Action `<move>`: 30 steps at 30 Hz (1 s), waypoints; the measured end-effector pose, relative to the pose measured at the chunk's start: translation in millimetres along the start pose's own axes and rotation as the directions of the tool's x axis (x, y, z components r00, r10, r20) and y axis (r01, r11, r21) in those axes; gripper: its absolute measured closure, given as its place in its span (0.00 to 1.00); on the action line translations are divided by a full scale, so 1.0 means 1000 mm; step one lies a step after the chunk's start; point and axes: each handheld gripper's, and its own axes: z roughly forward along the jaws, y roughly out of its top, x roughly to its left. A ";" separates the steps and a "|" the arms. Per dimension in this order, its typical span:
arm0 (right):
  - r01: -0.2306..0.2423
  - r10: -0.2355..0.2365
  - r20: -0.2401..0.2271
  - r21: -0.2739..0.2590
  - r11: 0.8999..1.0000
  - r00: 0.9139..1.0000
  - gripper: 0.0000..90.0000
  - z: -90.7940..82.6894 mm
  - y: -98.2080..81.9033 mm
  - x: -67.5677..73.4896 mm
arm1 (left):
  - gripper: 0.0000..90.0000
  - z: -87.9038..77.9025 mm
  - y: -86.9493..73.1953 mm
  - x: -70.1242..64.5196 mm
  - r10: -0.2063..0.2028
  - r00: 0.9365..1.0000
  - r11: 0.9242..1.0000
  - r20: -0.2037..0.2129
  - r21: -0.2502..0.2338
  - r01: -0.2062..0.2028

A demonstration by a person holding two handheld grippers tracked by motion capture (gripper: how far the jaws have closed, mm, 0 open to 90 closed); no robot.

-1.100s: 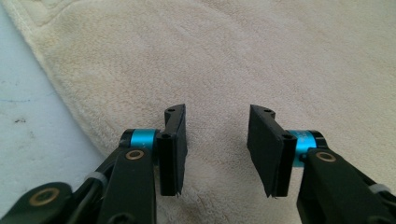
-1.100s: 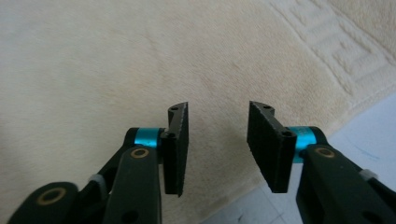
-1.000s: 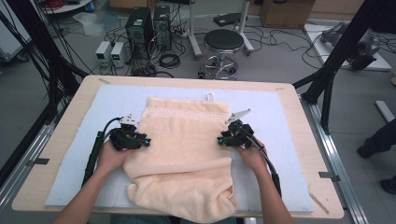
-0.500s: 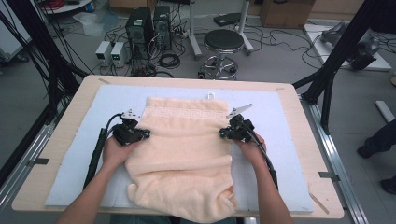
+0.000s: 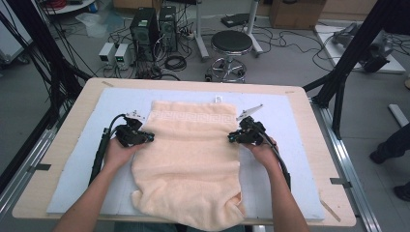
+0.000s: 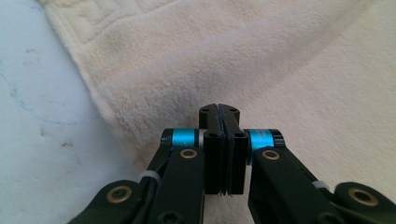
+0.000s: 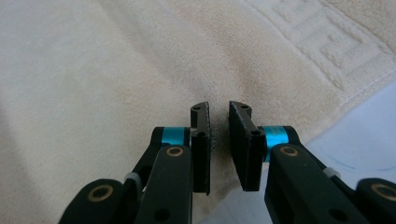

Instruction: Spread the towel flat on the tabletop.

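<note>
Cream terry fills the ground beneath both tools. Nearest the person, the towel (image 5: 191, 164) spills over the desk's (image 5: 309, 104) front edge, bunched and rumpled. The left hand-held gripper (image 6: 219, 114) sits on the towel's left edge with its jaws pressed flat together; whether any cloth is pinched between them I cannot tell. The right hand-held gripper (image 7: 219, 112) rests at the towel's right edge, its jaws having just parted a little, a narrow gap between them and nothing held; the pile lies under the tips. Beyond both grippers the towel lies flat on the pale blue mat (image 5: 285, 113), ending in a woven key-pattern band (image 5: 193, 117) and a small hanging loop (image 5: 218, 99).
</note>
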 end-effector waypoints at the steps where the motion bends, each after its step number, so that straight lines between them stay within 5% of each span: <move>1: 0.012 -0.012 0.010 0.003 1.000 1.000 0.85 -0.001 0.000 0.001 | 0.95 -0.002 0.000 0.000 0.002 1.000 1.000 0.009 0.009 -0.002; 11: 0.092 -0.088 0.044 -0.079 0.993 0.995 0.69 -0.016 -0.005 0.023 | 0.76 -0.023 -0.009 -0.014 0.068 0.995 0.996 0.072 -0.064 -0.064; 13: 0.087 -0.085 0.021 -0.098 0.991 0.996 0.68 -0.019 -0.008 0.027 | 0.74 -0.025 -0.014 -0.017 0.085 0.992 0.994 0.091 -0.069 -0.079; 15: 0.106 -0.109 -0.034 -0.094 0.990 0.993 0.65 -0.024 -0.008 0.036 | 0.71 -0.028 -0.019 -0.021 0.098 0.988 0.993 0.119 -0.074 -0.090; 23: 0.173 -0.183 -0.058 -0.142 0.975 0.981 0.60 -0.043 -0.003 0.066 | 0.69 -0.057 -0.035 -0.037 0.165 0.974 0.981 0.157 -0.132 -0.145; 24: 0.200 -0.213 -0.071 -0.164 0.966 0.974 0.60 -0.048 -0.004 0.076 | 0.68 -0.061 -0.037 -0.039 0.168 0.972 0.979 0.167 -0.145 -0.145; 27: 0.229 -0.248 -0.097 -0.171 0.958 0.964 0.58 -0.053 -0.011 0.087 | 0.65 -0.072 -0.049 -0.048 0.192 0.960 0.971 0.203 -0.180 -0.156; 30: 0.224 -0.245 -0.108 -0.173 0.959 0.964 0.56 -0.055 -0.017 0.090 | 0.64 -0.076 -0.055 -0.053 0.208 0.951 0.969 0.228 -0.183 -0.168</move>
